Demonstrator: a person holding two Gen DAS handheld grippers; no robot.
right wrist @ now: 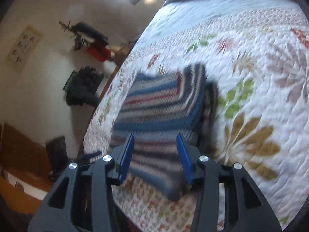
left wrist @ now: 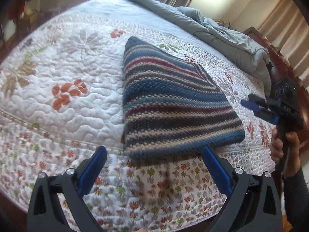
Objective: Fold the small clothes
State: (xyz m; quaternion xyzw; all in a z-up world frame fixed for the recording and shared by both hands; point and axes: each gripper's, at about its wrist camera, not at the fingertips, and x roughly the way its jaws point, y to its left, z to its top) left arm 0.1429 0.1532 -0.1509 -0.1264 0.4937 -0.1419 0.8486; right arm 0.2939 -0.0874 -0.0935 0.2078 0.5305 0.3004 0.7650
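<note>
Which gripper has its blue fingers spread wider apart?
The left gripper: its fingers gape wide. The right gripper is open too, but narrower, above the striped knit.

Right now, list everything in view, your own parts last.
sweater: one, striped blue, red and beige, folded, lying on the quilt near the bed's front edge.
quilt: one, white with floral print, covering the bed.
duvet: one, grey-blue, bunched at the far end of the bed.
curtains: beige, behind the bed.
left gripper: black with blue pads, open, just short of the sweater's near edge.
right gripper: same build, open, over the sweater's corner.
right hand: one, holding the right gripper's handle.
</note>
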